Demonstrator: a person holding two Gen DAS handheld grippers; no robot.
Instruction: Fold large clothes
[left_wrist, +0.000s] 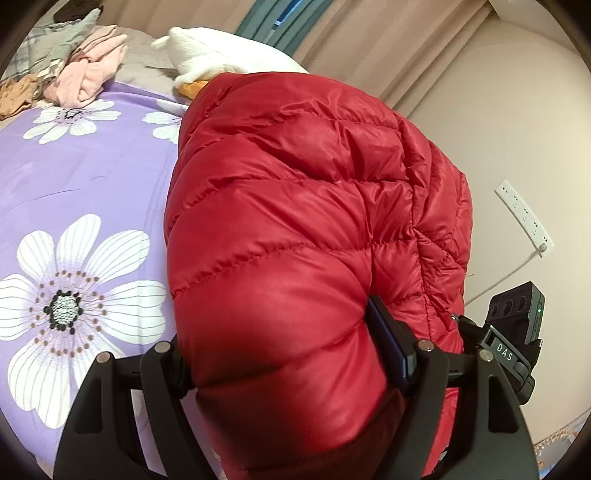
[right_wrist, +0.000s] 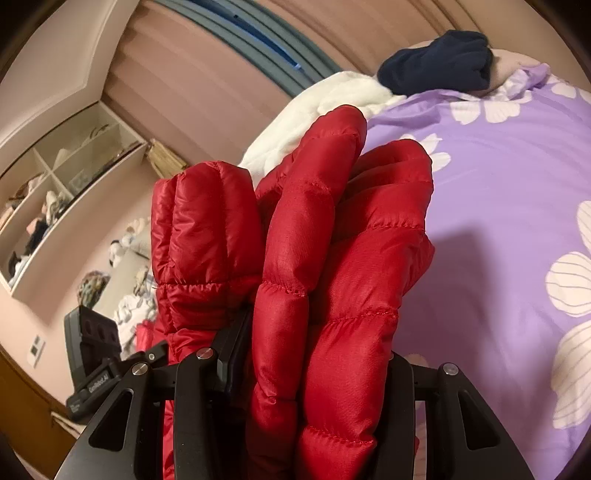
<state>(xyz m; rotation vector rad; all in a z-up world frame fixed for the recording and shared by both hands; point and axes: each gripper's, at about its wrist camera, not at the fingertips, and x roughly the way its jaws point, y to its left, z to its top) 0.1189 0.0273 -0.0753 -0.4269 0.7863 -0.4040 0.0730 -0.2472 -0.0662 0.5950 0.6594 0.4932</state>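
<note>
2 tongs: both are clamped on the red down jacket (left_wrist: 295, 221), which I am holding up over the near-right edge of the bed (left_wrist: 92, 177).
Left tongs (left_wrist: 291, 365): jaws squeezed onto a thick puffy roll of the jacket; the quilted bulk swells out above the grip and hides most of the far bed.
Right tongs (right_wrist: 314, 373): jaws pressed onto several bunched layers; 1 loose fold stands free to the left, outside the grip.
Jacket position: lifted, draped partly over the bed edge, near the white fleece (left_wrist: 221, 55) at the far side.
Bed state: purple floral cover, with a pink garment pile (left_wrist: 92, 77) far left and a navy garment (right_wrist: 439, 62) at the far end.
Step, as I judge it: carrying the jacket into place for laying flat, folding not yet started.
Risk 1: slick shell fabric could slide out of either grip, because the fill compresses and gives.
Risk 2: bunched layers in my right tongs may set down twisted, so the fold would come out lopsided.
Risk 3: the hanging part may drag off the bed edge or snag the white fleece.
</note>
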